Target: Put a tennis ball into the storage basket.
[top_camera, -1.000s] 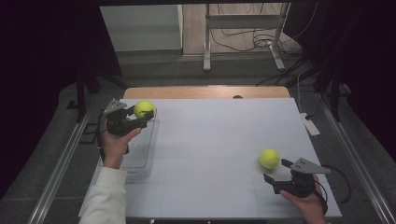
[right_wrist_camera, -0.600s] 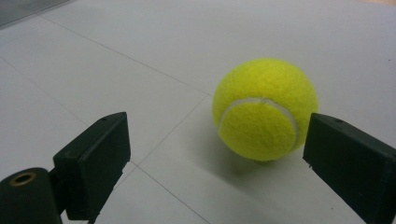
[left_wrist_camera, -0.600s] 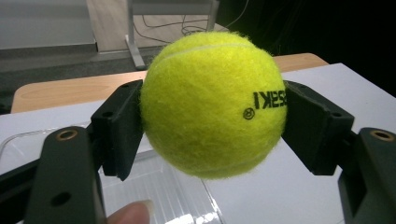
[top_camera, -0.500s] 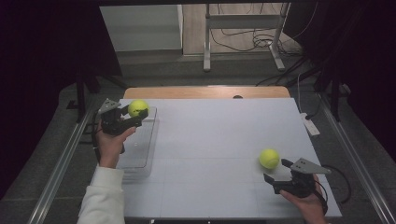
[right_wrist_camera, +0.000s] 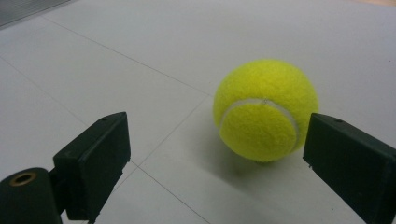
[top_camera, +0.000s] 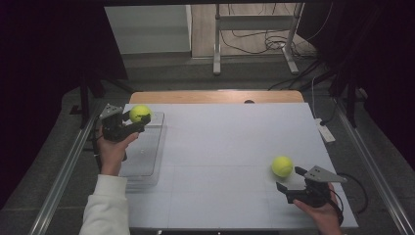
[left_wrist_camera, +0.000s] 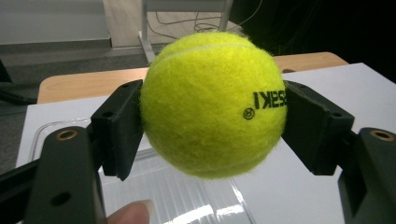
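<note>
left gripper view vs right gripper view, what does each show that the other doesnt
Left gripper view: the left tool shut on a tennis ball with black print, held above a clear plastic tray, with the table's wooden edge and a fingertip also in view.

Right gripper view: the right tool open, its jaws apart, with a second tennis ball resting on the white table just ahead, not gripped.

Both: a yellow tennis ball, two black jaws and the white tabletop.

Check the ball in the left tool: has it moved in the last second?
Yes. The held ball has drifted left and toward the table's far edge, now over the far end of the clear tray; the left tool grips it.
</note>
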`<action>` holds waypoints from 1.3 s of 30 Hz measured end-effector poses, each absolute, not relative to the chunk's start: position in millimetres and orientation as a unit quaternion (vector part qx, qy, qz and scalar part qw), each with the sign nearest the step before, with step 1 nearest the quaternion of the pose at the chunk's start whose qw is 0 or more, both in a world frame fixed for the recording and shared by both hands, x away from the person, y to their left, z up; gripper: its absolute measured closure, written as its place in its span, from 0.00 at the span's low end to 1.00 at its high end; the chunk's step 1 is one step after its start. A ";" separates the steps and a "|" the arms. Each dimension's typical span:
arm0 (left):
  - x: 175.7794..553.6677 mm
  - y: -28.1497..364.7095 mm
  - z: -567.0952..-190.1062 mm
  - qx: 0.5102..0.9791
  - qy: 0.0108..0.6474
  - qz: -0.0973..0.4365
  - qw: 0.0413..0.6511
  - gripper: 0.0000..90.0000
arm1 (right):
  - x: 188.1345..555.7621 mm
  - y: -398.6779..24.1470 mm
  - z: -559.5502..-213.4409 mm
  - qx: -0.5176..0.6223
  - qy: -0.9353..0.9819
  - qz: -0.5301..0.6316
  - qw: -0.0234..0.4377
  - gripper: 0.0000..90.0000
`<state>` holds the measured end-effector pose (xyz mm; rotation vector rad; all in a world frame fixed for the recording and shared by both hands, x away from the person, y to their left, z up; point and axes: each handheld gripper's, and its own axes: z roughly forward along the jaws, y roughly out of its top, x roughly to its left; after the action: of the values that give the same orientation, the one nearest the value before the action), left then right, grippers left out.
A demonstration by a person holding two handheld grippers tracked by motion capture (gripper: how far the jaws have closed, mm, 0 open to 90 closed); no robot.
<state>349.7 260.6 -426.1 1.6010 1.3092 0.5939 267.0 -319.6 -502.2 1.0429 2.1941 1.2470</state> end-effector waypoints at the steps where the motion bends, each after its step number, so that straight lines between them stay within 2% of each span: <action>1: 350.2 262.0 -426.7 0.654 0.537 0.244 0.474 0.30 | 267.0 -319.5 -502.3 0.373 0.786 0.448 0.203 0.09; 19: 362.3 274.3 -443.5 0.661 0.569 0.241 0.425 0.30 | 267.2 -319.4 -502.5 0.374 0.787 0.447 0.203 0.09; 39: 368.5 277.0 -450.7 0.671 0.581 0.232 0.398 0.30 | 267.8 -320.0 -502.8 0.374 0.786 0.448 0.202 0.09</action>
<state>368.5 277.0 -450.7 1.6993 1.4698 0.5876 267.8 -320.0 -502.8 1.0431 2.1957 1.2520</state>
